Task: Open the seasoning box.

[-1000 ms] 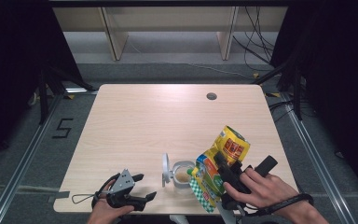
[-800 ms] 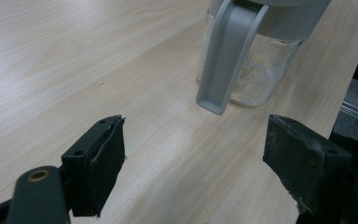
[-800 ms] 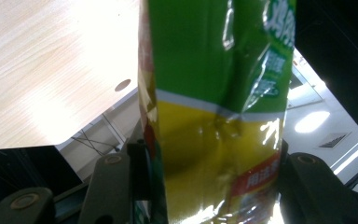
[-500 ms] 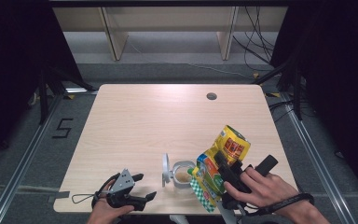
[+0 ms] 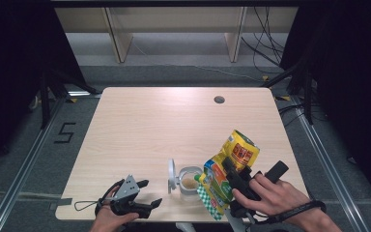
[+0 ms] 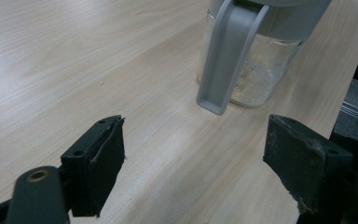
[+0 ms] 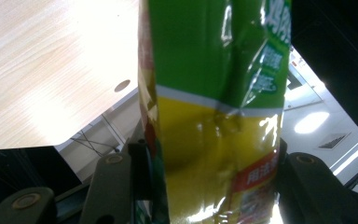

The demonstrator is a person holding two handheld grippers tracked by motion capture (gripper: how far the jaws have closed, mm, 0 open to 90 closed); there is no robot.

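nothing moved: right hand-held gripper point(image 5: 237, 180) pinches pouch point(image 5: 232, 166), left hand-held gripper point(image 5: 145, 193) spread over wooden table point(image 5: 164, 125).

My left hand point(image 5: 107, 215) comes in at the bottom edge of the high view, wrapped around the left gripper point(image 5: 147, 193), which lies low and level with its jaws pointing to the right. In the left gripper view I see those jaws standing wide apart with nothing between the pads point(image 6: 103, 163). My right hand point(image 5: 270, 193) enters from the lower right, wrist strapped, fingers curled over the body of the right gripper point(image 5: 229, 169), which angles up and to the left. In the right gripper view its jaws are partly closed, each pressing a side of the pouch point(image 7: 214, 116) I hold
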